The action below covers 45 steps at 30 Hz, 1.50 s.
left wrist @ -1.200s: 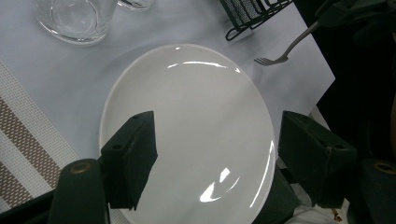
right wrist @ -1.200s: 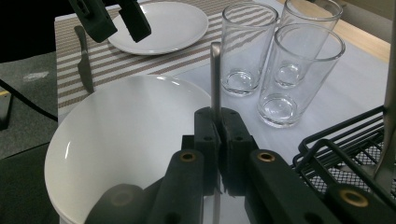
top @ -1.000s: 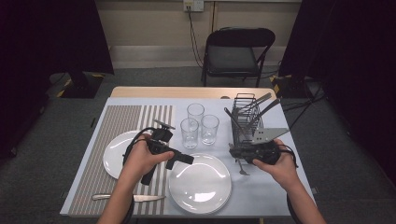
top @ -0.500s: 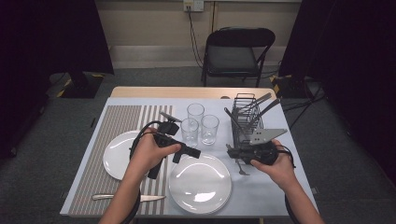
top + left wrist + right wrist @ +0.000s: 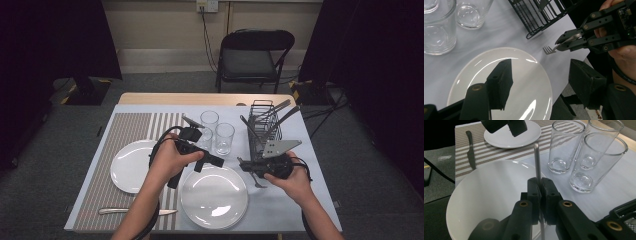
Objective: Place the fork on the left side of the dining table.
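**Fork Transfer Between Grippers: Hand-Off Stage**

All positions are given relative to the near plate [image 5: 214,196], the white plate at the front centre of the table [image 5: 295,200].

Far left of the near plate, a knife [image 5: 136,211] lay on the striped placemat [image 5: 120,131], with a second plate [image 5: 131,165] behind it. The left gripper [image 5: 218,161] hovered over the near plate's rear-left edge, pointing toward the right gripper. Its fingers [image 5: 500,83] stood apart with nothing between them; they had just been closing slightly, and no object was between them.

Behind the near plate stood the glasses [image 5: 224,138], and behind its right side the black wire caddy [image 5: 264,127] holding further utensils.

Just right of the near plate's rear edge, the right gripper [image 5: 244,164] was clenched on the fork [image 5: 549,50]. The fork was held by its mid-handle, above the table, with its tines [image 5: 547,50] at one side of the fingers and its handle end at the other.

Judged step: the fork was being presented for hand-off or for placement beside the near plate. The next move would call for the left fingers to align around the free handle end and close before the right gripper released. A misaligned approach could knock the fork loose.
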Motion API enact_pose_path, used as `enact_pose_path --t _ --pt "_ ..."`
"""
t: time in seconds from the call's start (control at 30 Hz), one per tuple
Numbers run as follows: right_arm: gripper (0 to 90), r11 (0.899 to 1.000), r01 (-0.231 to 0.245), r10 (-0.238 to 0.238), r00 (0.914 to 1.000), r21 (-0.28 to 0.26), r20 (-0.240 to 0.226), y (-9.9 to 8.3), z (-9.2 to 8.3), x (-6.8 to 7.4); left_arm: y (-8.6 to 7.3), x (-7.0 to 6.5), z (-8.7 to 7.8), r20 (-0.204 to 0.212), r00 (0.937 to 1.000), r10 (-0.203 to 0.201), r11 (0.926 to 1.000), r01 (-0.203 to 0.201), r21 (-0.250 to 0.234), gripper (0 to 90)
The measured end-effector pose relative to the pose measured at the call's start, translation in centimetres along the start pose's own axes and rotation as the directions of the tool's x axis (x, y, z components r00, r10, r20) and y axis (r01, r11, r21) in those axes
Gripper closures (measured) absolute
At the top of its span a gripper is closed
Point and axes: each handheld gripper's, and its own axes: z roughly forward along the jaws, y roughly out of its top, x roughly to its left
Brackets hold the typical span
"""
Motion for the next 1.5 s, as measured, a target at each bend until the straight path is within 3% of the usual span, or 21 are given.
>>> enact_pose_path --t 0.07,0.3,0.47,0.63,0.7,1.07,1.23,1.27,1.43,1.5 --pt "86.2 1.0 0.004 -0.004 1.0 0.001 -0.001 0.0 0.1 0.0 0.2 -0.1 0.0 -0.005 1.0 0.007 1.0 -0.007 0.003 36.6" --pt "85.9 1.0 0.006 -0.006 1.0 0.004 -0.006 0.0 0.3 0.2 0.6 -0.6 0.5 0.006 0.9996 -0.027 0.9996 0.027 0.01 41.6" --pt "85.7 1.0 0.008 -0.008 0.9999 0.007 -0.012 0.0 0.5 0.3 0.7 -0.9 0.8 0.018 0.9972 -0.072 0.9972 0.072 0.021 47.1" --pt "85.7 1.0 0.009 -0.009 0.9999 0.005 -0.01 0.0 0.5 0.4 0.9 -1.1 1.0 0.018 0.9981 -0.06 0.9981 0.059 0.018 49.7" --pt "85.7 1.0 0.01 -0.01 0.9999 0.007 -0.009 0.0 0.5 0.4 1.0 -1.2 1.2 0.023 0.9965 -0.081 0.9965 0.08 0.022 51.6" --pt "85.8 1.0 0.013 -0.013 0.9998 -0.001 0.017 -0.1 0.6 0.7 1.1 -1.5 2.3 0.023 0.9954 -0.093 0.9956 0.093 0.008 58.6" --pt "85.9 1.0 0.011 -0.011 0.9998 -0.007 0.016 -0.1 0.5 0.6 1.1 -1.7 2.3 0.048 0.9926 -0.111 0.9938 0.111 0.002 59.0" --pt "85.9 1.0 0.011 -0.011 0.9998 -0.007 0.016 -0.1 0.5 0.6 1.1 -1.6 2.2 0.042 0.9946 -0.095 0.9954 0.095 0.006 58.8" --pt "85.8 1.0 0.016 -0.016 0.9998 -0.003 0.014 -0.1 0.7 0.7 1.2 -1.9 2.6 0.06 0.9929 -0.103 0.9947 0.103 0.004 59.4" --pt "85.7 1.0 0.016 -0.016 0.9998 0.001 0.013 -0.1 0.8 0.8 1.3 -2.0 2.9 0.072 0.9901 -0.121 0.9927 0.12 0.009 61.0"
